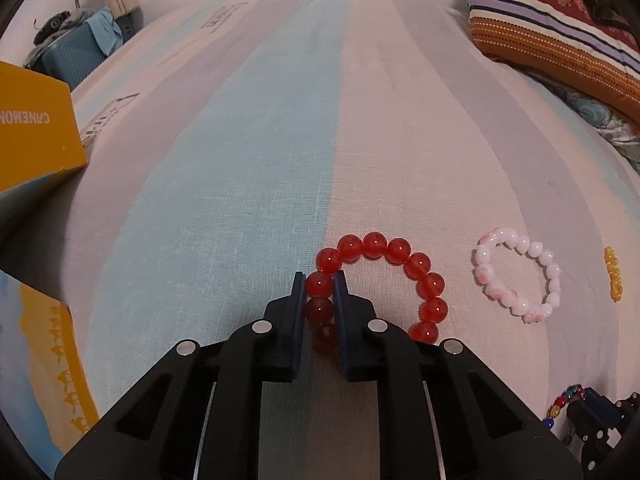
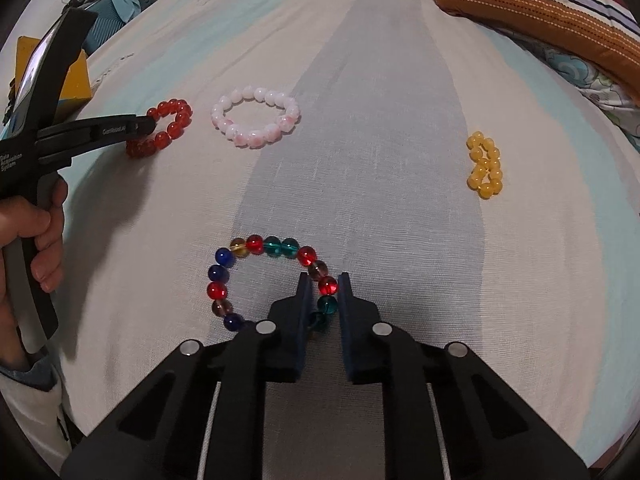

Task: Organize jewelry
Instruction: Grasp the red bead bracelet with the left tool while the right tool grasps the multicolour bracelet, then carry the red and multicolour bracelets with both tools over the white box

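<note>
Right wrist: pink bracelet [image 2: 256, 117] between red bracelet [image 2: 162, 128] and yellow bracelet [image 2: 485, 165].

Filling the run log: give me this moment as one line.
left claw: shut on red bracelet | right claw: shut on multicolor bracelet | pink bracelet, yellow bracelet: untouched on bedsheet

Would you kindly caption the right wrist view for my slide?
Right gripper closed on the multicolored bead bracelet, beside red, pink and yellow bracelets on a striped bedsheet.
</note>
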### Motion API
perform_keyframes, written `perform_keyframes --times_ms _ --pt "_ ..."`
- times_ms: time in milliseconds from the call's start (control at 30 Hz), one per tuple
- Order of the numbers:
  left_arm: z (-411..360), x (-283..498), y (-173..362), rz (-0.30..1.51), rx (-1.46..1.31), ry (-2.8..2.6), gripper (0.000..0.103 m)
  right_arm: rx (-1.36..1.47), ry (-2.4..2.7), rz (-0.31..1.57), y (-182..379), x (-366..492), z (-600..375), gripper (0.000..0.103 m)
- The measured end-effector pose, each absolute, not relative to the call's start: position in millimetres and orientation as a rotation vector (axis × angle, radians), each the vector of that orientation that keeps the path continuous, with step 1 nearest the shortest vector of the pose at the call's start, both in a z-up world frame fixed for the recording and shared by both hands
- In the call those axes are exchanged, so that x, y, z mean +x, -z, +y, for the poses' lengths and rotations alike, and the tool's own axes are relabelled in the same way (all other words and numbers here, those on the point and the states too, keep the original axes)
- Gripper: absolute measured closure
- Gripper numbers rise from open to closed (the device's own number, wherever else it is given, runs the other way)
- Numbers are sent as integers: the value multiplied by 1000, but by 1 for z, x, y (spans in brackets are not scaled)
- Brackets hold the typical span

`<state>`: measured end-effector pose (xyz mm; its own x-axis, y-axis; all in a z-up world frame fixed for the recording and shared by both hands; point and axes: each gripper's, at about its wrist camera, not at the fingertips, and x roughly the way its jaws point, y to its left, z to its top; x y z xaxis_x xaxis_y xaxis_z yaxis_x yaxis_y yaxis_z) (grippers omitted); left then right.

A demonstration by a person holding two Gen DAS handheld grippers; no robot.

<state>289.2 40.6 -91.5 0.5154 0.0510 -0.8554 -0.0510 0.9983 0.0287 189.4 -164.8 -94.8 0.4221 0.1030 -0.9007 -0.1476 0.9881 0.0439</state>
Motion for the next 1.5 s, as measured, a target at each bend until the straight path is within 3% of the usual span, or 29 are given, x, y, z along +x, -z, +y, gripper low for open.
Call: perform_keyframes --times_ms 1500 --pt "20 240 17 899 -25 43 90 30 -185 894 35 175 -167 94"
